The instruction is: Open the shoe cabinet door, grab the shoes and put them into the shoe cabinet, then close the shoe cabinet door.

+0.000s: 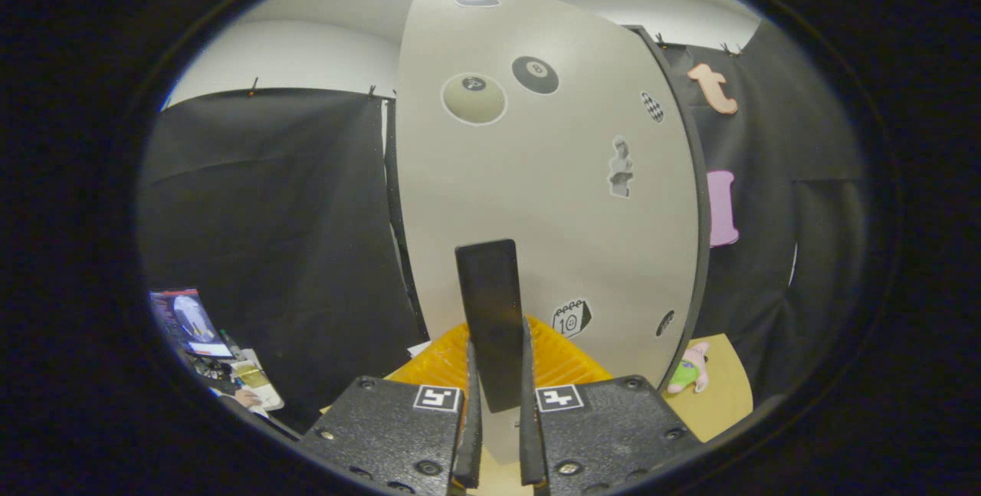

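- Straight ahead, the shoe cabinet door (536, 197) is the biggest thing: a flat, smooth, pale grey-beige panel with a thin dark edge down its right side, standing upright just beyond the claw.
- Stickers dot the door: a black billiard-ball sticker (535, 74) bearing the numeral 8, a beige ball sticker (474, 98) whose number is too small to read, a small checkered oval, a grey bust figure (620, 167), and a calendar sticker (571, 318) marked 10.
- Black cloth hangs in soft folds on both sides of the door, clipped along its top edge.
- Low behind the handle sits an orange ribbed tray (567, 362), its ridged plastic surface resting on the light wooden bench (724, 396).
- The door handle (494, 323), a flat, matte black rectangular bar, stands upright between the fingers.
- The claw (497, 435) is narrowed onto that handle, both black textured fingers pressing its lower end; each finger carries a square black-and-white marker.
- A small pink and green plush toy (692, 369) lies on the bench right of the door.
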{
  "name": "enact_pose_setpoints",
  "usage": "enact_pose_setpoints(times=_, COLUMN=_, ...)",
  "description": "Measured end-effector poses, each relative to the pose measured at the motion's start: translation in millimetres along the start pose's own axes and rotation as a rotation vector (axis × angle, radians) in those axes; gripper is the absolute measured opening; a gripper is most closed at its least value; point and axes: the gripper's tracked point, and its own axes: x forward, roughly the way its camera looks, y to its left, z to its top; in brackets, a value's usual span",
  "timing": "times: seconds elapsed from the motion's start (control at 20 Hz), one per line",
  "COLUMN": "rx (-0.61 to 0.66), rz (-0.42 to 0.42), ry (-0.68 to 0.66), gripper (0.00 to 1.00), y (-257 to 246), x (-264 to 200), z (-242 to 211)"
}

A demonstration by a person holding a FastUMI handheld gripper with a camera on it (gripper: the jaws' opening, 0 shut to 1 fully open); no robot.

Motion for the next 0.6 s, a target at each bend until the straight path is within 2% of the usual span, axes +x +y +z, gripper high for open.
enact_pose_setpoints(times=0.6, rx=-0.009, rz=-0.055, ry=-0.026, gripper=0.22, y=-39.2, x=-44.6, z=1.8)
